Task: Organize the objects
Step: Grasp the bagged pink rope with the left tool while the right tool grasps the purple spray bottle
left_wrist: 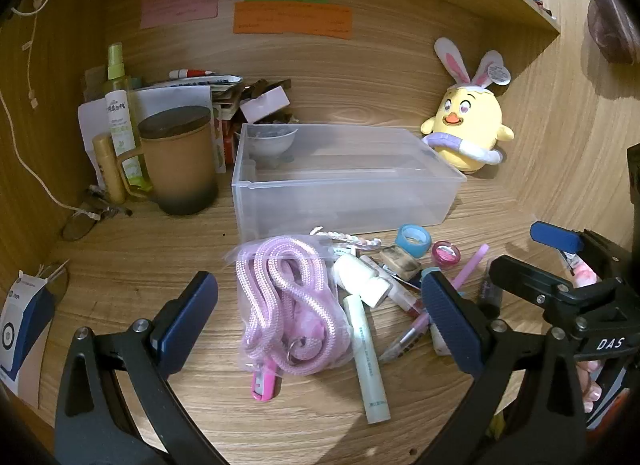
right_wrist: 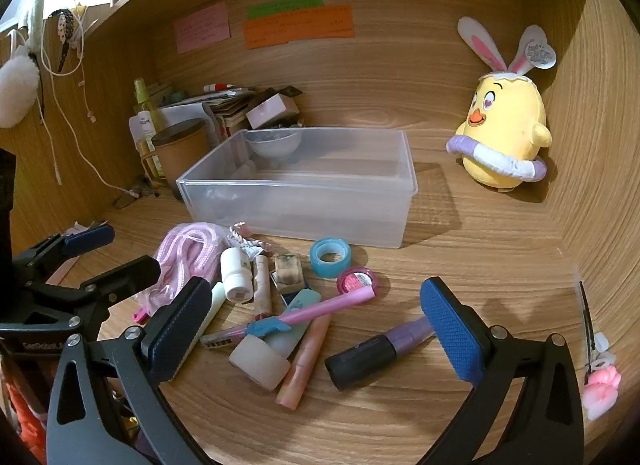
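1. The left hand-held gripper (left_wrist: 318,319) hangs over the bagged pink cord (left_wrist: 286,301), fingers wide apart and holding nothing. The bag is slack and slippery-looking, so I judge a pinch could catch only the plastic film and let the cord sag out. A pink clip (left_wrist: 264,383) pokes from under it and may drag along.

2. The right hand-held gripper (right_wrist: 316,325) is likewise spread and empty, above the black-and-purple tube (right_wrist: 374,353), which lies near its right finger. Round tubes will probably roll if nudged by one pad first.

3. Between the two, the small things to be sorted lie heaped on the wooden surface (right_wrist: 480,265): a pink pen (right_wrist: 320,307) crosses a peach tube (right_wrist: 306,359), a white tape roll (right_wrist: 259,361) leans on them, and a white bottle (right_wrist: 236,273) stands beside. Lifting any lower piece would likely scatter the rest.

4. The two grippers sit close together; reaching at once risks a knock.

5. Farther on, a blue tape ring (right_wrist: 330,257) and a pink compact (right_wrist: 356,280) lie just before the clear plastic bin (right_wrist: 296,201), the likely destination. Its front wall must be cleared on the way in. A small bowl (right_wrist: 274,143) shows at its back left corner.

6. Beyond stand a lidded brown mug (left_wrist: 178,159), spray bottles (left_wrist: 118,113) and a yellow chick plush (right_wrist: 506,137).
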A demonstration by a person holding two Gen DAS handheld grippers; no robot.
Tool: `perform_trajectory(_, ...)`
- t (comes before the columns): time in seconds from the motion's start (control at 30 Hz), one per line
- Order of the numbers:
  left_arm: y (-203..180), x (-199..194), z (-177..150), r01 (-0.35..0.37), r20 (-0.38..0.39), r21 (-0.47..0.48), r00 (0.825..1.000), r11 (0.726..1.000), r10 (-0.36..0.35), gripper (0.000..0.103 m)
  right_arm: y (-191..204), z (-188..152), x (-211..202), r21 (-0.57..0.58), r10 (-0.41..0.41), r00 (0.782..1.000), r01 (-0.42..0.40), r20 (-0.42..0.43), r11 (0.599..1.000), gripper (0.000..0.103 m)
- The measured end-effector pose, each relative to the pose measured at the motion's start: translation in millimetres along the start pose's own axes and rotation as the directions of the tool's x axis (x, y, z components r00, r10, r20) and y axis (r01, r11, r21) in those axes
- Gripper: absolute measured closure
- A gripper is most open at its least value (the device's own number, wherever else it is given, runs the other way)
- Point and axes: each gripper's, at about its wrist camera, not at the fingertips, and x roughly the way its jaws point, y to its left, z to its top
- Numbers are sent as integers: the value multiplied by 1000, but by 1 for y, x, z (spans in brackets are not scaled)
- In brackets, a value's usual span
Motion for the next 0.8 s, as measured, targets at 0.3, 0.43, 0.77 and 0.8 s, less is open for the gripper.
perform_trajectory(0.3,0,0,0,0,0,-2,1000,1000,0,0,0,-1,1,4,10,1000,-10,-4,1000,0)
perform_trajectory(0.43,-2,0,-1,0,0,1,1000,1000,0,0,1,-2,1,4,12,1000,-11,-5,1000,0)
perform_trajectory(0.77,-3,1,-3,0,-5,-7,1000,1000,0,0,2,-2,1,4,10,1000,-10,-4,1000,0)
perform_trajectory(0.8,-3,1,-3,0,-5,-7,1000,1000,0,0,2,-2,1,4,11,1000,-11,-5,1000,0)
